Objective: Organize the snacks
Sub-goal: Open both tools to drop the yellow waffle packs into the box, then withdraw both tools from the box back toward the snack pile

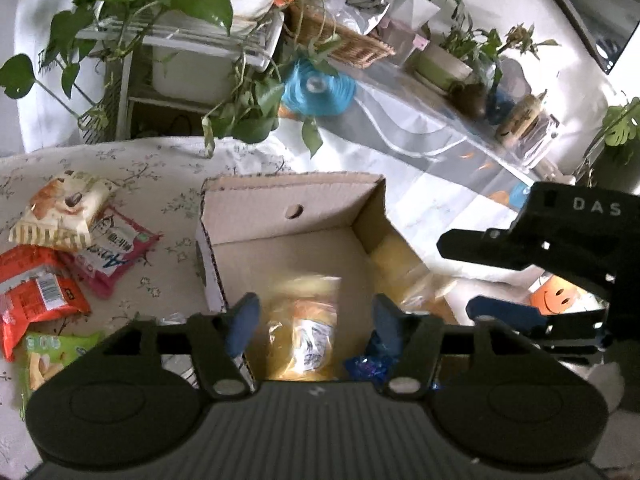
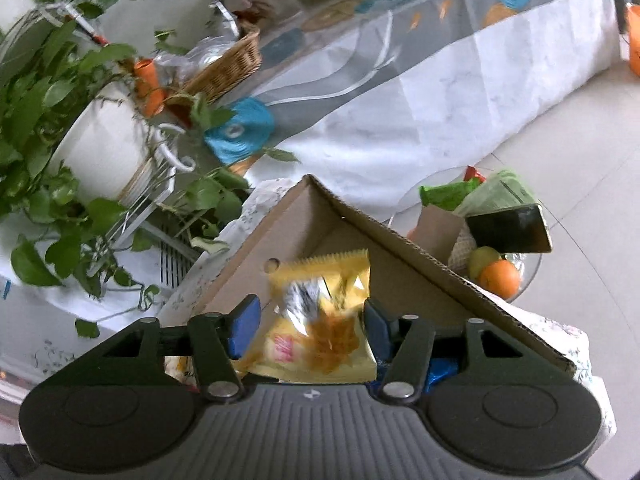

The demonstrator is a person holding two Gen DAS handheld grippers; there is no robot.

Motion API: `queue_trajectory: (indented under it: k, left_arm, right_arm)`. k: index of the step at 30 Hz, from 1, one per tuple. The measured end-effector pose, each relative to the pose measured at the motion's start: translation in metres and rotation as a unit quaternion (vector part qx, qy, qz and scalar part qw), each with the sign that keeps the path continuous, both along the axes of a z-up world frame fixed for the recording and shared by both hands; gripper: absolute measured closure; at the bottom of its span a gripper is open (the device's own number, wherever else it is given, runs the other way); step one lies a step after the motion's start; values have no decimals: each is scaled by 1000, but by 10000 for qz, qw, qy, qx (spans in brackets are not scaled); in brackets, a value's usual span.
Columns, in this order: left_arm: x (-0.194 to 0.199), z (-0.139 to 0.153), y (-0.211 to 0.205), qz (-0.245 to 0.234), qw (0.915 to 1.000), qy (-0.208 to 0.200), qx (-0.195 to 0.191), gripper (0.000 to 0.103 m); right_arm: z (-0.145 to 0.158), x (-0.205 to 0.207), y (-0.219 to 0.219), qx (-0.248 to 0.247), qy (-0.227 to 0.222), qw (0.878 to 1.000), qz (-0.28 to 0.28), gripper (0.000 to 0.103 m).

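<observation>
Snack pile: cream pastry packet, pink packet, red packet and green packet lie on the floral tablecloth, left of the box.
Left gripper: fingers apart, over the open cardboard box.
Yellow snack bag: blurred in the box, long axis running away from the camera.
Right gripper: "DAS" readable; fingers apart, yellow bag between them, grip uncertain.
Box edge: right wall meets the table edge.
</observation>
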State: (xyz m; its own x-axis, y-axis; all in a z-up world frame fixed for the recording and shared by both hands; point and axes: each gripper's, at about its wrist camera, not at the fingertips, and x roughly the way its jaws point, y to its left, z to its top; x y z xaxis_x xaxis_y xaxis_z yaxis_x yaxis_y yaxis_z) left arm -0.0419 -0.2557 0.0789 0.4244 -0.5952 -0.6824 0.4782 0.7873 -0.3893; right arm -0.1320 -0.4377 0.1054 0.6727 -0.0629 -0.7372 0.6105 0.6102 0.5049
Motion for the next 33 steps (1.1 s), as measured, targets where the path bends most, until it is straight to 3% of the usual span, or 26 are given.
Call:
queue_trajectory:
  k: [3, 9, 25, 33]
  left_arm:
    - [0, 6, 5, 6, 10000, -70, 10, 25]
    - [7, 15, 27, 49, 9998, -117, 149, 20]
    - [22, 16, 129, 437, 9974, -85, 560, 17]
    - [45, 12, 180, 1075, 9929, 16, 514, 16]
  right_arm:
    - [2, -2, -1, -32, -18, 10000, -68, 33]
    - [2, 0, 0, 21, -86, 10000, 38, 29]
    - [7, 23, 43, -299, -190, 9929, 1134, 22]
    - [0, 37, 73, 49, -85, 9867, 1625, 21]
